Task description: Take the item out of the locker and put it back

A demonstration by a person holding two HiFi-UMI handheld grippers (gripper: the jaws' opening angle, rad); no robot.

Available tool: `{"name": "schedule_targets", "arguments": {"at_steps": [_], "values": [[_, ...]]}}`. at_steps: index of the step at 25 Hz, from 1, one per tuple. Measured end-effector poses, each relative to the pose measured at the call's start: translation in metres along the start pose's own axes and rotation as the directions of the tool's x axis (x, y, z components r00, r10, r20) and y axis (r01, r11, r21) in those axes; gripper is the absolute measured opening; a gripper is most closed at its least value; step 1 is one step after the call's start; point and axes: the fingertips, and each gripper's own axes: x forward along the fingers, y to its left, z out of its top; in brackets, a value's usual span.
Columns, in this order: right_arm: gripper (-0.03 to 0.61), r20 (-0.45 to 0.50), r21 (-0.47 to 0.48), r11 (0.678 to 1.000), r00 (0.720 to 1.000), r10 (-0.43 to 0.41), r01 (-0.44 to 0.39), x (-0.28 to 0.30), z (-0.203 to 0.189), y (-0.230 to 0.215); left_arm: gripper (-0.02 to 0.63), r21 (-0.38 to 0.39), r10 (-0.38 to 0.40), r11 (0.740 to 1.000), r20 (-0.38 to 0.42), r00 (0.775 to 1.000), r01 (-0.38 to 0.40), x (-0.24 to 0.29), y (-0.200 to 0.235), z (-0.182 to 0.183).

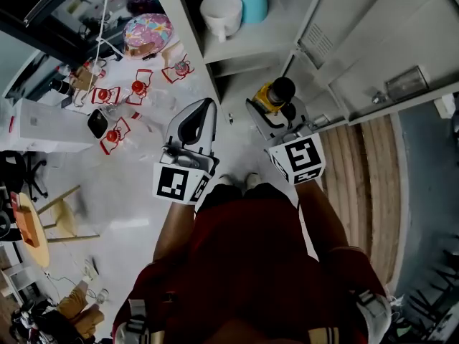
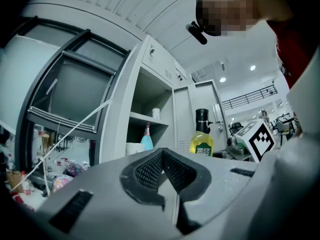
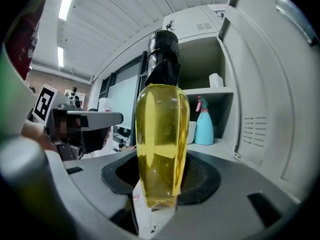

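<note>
The right gripper's jaws clasp the base of a yellow oil bottle with a black cap. It stands upright between the dark pads, outside the locker. The left gripper's jaws are pressed together with nothing between them. In the head view the two grippers are side by side above the person's red shirt. The left one is at about 11 o'clock from the shoes and the right one, with the bottle, at about 1 o'clock. The open locker lies at 12 o'clock. Its shelf holds a white cup and a blue spray bottle beside it. The locker door swings out toward 2 o'clock.
</note>
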Motion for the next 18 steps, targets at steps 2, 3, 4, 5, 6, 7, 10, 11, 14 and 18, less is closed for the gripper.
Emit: {"name": "schedule_targets", "arguments": {"at_steps": [2,3,4,5,6,7,10,11,14,18], "values": [[0.190,-0.006,0.001,1.000,1.000,-0.004,0.004,0.003,-0.006,0.001,0.006,-0.007,0.001,1.000,0.003,1.000,-0.001,0.000,0.004,-0.006],[0.190,-0.009,0.002,1.000,1.000,-0.006,0.006,0.005,-0.010,0.001,0.006,-0.010,0.001,1.000,0.003,1.000,-0.001,0.000,0.006,-0.008],[0.190,-0.012,0.003,1.000,1.000,-0.007,0.007,0.007,-0.013,0.001,0.006,-0.013,0.000,1.000,0.004,1.000,0.000,0.001,0.007,-0.011],[0.190,-0.015,0.003,1.000,1.000,-0.007,0.008,0.008,-0.016,0.001,0.006,-0.015,0.000,1.000,0.005,1.000,0.000,0.002,0.009,-0.014],[0.190,-0.018,0.003,1.000,1.000,-0.008,0.008,0.011,-0.020,0.001,0.006,-0.017,-0.001,1.000,0.006,1.000,0.001,0.003,0.010,-0.017],[0.190,-0.021,0.002,1.000,1.000,-0.008,0.008,0.013,-0.025,0.000,0.006,-0.018,-0.002,1.000,0.007,1.000,0.002,0.004,0.012,-0.020],[0.190,-0.028,0.002,1.000,1.000,-0.008,0.008,0.020,-0.039,-0.001,0.006,-0.020,-0.004,1.000,0.008,1.000,0.004,0.006,0.016,-0.033],[0.190,-0.028,0.003,1.000,1.000,-0.009,0.009,0.021,-0.044,-0.001,0.006,-0.020,-0.004,1.000,0.009,1.000,0.004,0.007,0.017,-0.038],[0.190,-0.030,0.008,1.000,0.999,-0.013,0.013,0.028,-0.060,-0.002,0.006,-0.022,-0.001,1.000,0.012,1.000,0.002,0.008,0.023,-0.053],[0.190,-0.041,0.004,1.000,0.999,-0.013,0.013,0.032,-0.078,-0.001,0.006,-0.016,-0.002,1.000,0.012,1.000,0.002,0.009,0.024,-0.066]]}}
